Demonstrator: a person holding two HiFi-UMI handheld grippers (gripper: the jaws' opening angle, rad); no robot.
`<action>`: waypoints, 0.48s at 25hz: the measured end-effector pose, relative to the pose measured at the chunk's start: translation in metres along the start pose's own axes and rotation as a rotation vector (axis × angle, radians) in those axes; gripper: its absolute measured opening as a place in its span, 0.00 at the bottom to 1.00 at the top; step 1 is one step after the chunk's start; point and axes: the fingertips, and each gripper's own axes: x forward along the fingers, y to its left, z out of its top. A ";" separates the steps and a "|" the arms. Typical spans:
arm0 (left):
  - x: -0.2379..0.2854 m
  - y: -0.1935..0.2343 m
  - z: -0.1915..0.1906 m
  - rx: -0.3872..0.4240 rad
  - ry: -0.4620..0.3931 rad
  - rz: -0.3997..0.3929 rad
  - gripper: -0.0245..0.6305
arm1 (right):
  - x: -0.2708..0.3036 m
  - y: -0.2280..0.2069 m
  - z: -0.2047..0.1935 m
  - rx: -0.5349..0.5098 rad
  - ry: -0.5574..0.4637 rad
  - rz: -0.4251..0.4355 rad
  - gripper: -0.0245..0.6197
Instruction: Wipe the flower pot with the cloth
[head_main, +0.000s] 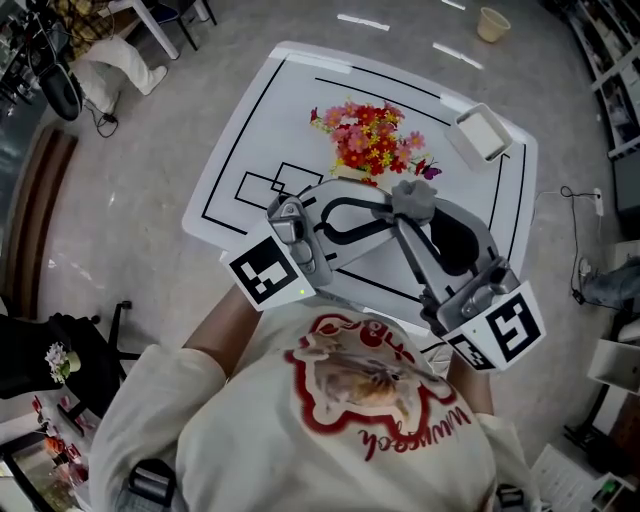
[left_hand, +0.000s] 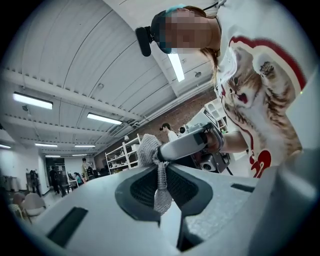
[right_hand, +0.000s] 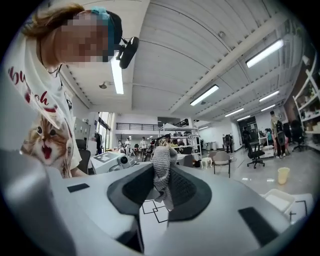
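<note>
While grey knit cloth is clamped by left gripper and right gripper alike, on near side of flower pot, it is judged soft, limp, light; thick bunch best gripped, not loose edge.

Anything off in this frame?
Mildly: the left gripper and right gripper both pinch one grey cloth, bunched in mid-air, not on the flower pot. A cup also sits on the floor beyond the table.
</note>
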 end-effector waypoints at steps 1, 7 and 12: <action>0.001 0.000 0.000 -0.002 0.002 0.001 0.09 | -0.001 -0.001 0.001 -0.022 0.003 -0.010 0.15; 0.005 -0.001 -0.005 -0.055 0.004 -0.005 0.09 | -0.011 -0.011 0.004 -0.037 -0.009 -0.052 0.10; 0.000 0.000 -0.014 -0.072 0.050 0.014 0.09 | -0.032 -0.037 0.011 -0.023 -0.063 -0.147 0.09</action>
